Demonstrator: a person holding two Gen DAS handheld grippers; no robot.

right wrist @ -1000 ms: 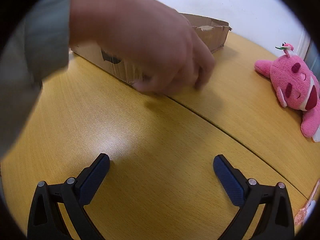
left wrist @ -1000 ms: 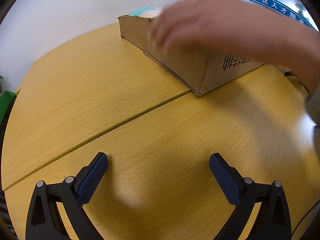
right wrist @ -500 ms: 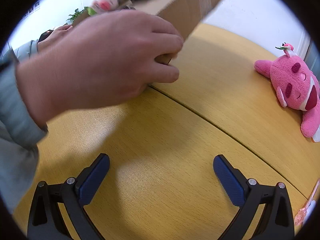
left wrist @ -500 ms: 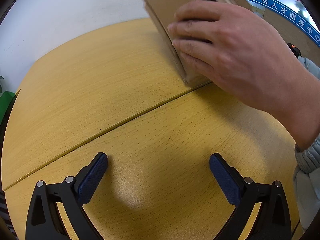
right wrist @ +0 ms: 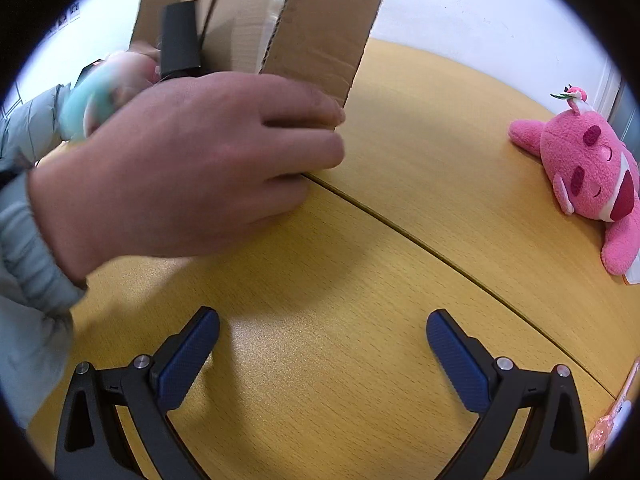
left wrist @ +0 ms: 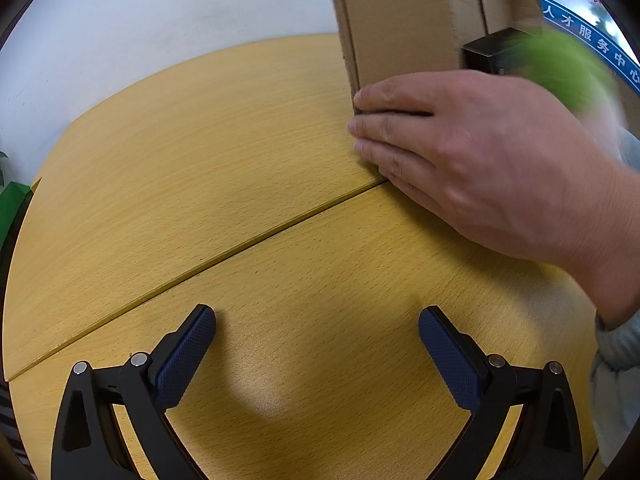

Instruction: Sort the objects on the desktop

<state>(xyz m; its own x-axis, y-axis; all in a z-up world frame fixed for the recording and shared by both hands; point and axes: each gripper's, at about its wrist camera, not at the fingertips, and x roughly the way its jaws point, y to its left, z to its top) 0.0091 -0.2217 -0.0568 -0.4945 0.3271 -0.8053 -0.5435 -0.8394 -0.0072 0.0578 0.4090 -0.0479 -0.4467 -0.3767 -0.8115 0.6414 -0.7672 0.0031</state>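
Right wrist: cardboard box (right wrist: 320, 28) upended, long axis near-vertical.

Both grippers sit low and near, doing nothing. Left gripper (left wrist: 316, 334) has its blue-padded jaws spread wide with nothing between them, same deal for the right gripper (right wrist: 322, 334). A bare hand (left wrist: 480, 160) reaches in further out, fingers (right wrist: 296, 136) extended and pressed together, grey sleeve at the wrist.

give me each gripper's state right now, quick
left gripper: open, holding nothing
right gripper: open, holding nothing
bare hand: gripping the tipped cardboard box
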